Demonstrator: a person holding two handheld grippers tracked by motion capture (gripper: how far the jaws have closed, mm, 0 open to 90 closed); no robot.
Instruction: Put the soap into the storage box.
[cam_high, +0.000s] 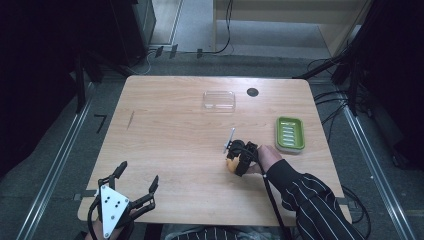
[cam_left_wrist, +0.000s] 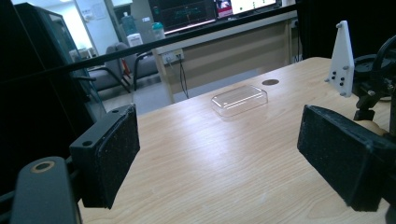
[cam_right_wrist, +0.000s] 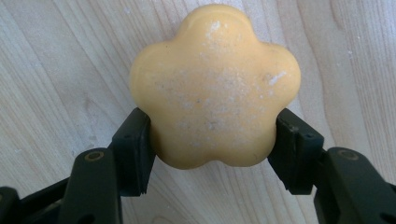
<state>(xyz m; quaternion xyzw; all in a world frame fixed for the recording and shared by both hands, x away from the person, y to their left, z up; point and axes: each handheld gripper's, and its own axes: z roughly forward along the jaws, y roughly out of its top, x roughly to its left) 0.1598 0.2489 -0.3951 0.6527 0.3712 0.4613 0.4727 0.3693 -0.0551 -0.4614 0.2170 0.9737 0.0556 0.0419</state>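
Near the green soap dish (cam_high: 290, 133), just to its left on the wooden table (cam_high: 175, 145), lay a yellow flower-shaped soap (cam_right_wrist: 212, 88). The right gripper (cam_right_wrist: 212, 149) had its jaws shut on the soap's two flanks, catching it low across its widest lobes, probably so it could be lifted flat into that dish. Farther from the dish, at the table's near left corner, the left gripper (cam_high: 137, 177) held nothing, its jaws spread wide, apparently kept clear. Beyond the dish's left side sat a clear plastic lid (cam_high: 219, 100).
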